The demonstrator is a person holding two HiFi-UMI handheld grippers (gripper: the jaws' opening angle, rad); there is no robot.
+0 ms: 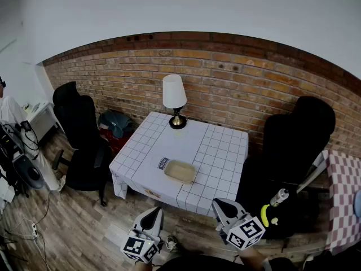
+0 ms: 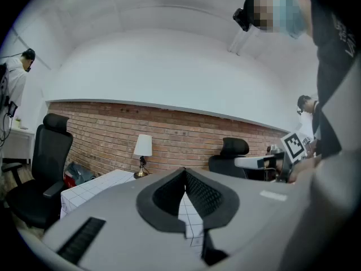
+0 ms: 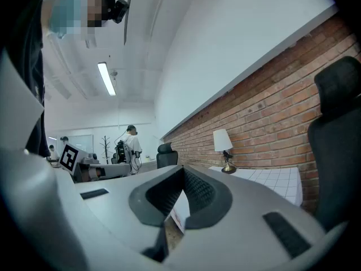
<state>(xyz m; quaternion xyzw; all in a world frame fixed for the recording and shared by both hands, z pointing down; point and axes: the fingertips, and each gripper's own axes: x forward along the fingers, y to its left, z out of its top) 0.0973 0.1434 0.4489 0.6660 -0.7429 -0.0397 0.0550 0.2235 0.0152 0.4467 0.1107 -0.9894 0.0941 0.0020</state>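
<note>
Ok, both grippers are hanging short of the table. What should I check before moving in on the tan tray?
1. Left gripper empty: ok, jaws together with nothing between them.
2. Right gripper empty: ok, the same.
3. Jaws open for a grasp: not ok, both are shut.
4. Tan tray in plain sight: ok, it lies near the front edge of the table, beside a small dark card.
5. Lamp out of the way: ok, it stands at the far edge, apart from the tray.
6. Grippers over the table: not ok, both are short of its near edge.
</note>
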